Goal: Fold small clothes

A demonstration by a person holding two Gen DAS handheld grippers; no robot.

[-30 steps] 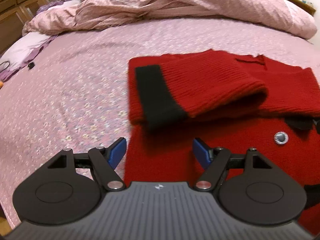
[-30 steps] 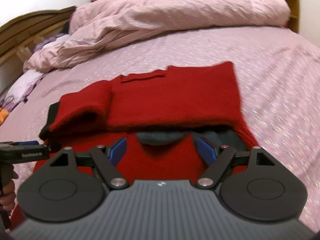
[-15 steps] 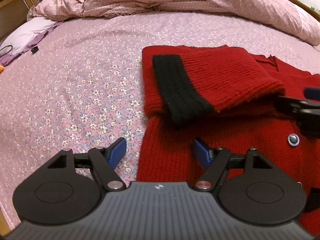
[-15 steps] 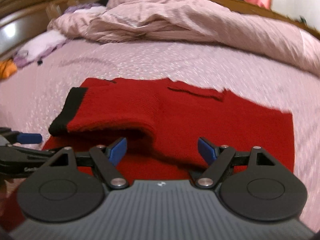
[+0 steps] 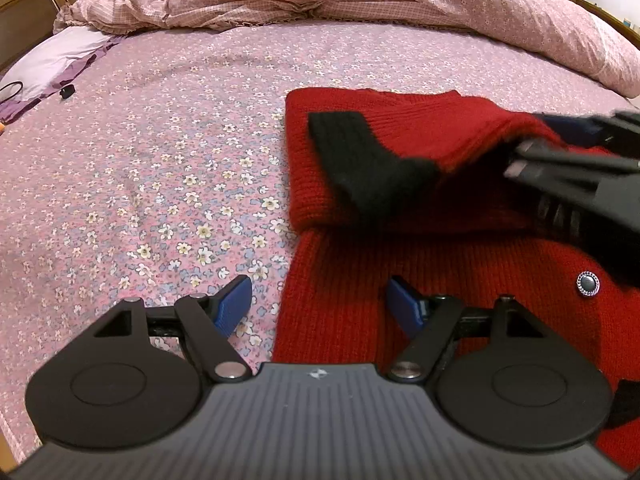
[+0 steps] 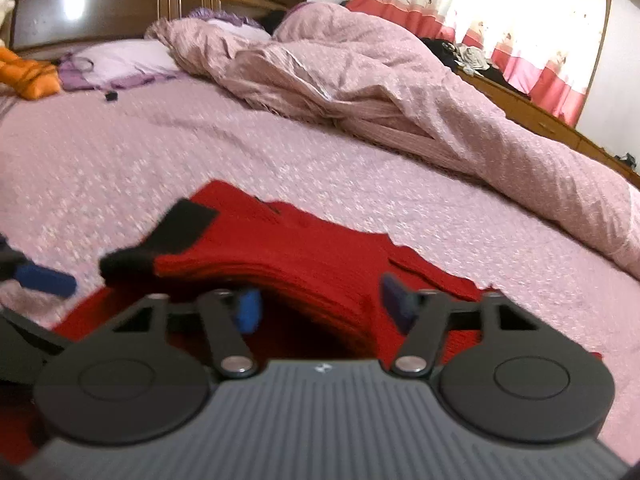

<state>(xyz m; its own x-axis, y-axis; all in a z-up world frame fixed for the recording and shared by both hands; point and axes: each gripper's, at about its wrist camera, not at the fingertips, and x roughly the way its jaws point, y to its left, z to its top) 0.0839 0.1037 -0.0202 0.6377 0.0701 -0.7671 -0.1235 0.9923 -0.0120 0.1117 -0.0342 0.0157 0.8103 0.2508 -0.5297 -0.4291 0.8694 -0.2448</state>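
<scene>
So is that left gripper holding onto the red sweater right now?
No, the left gripper is open, its blue fingers apart above the red sweater's edge, pinching nothing.

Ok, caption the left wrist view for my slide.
Open left tongs hover at the red sweater's edge while the right tongs reach the folded-over sleeve.

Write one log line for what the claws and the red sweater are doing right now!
sweater: on bed, sleeve folded over | left claw: open, at sweater edge | right claw: open, at sleeve fold | nothing gripped
</scene>
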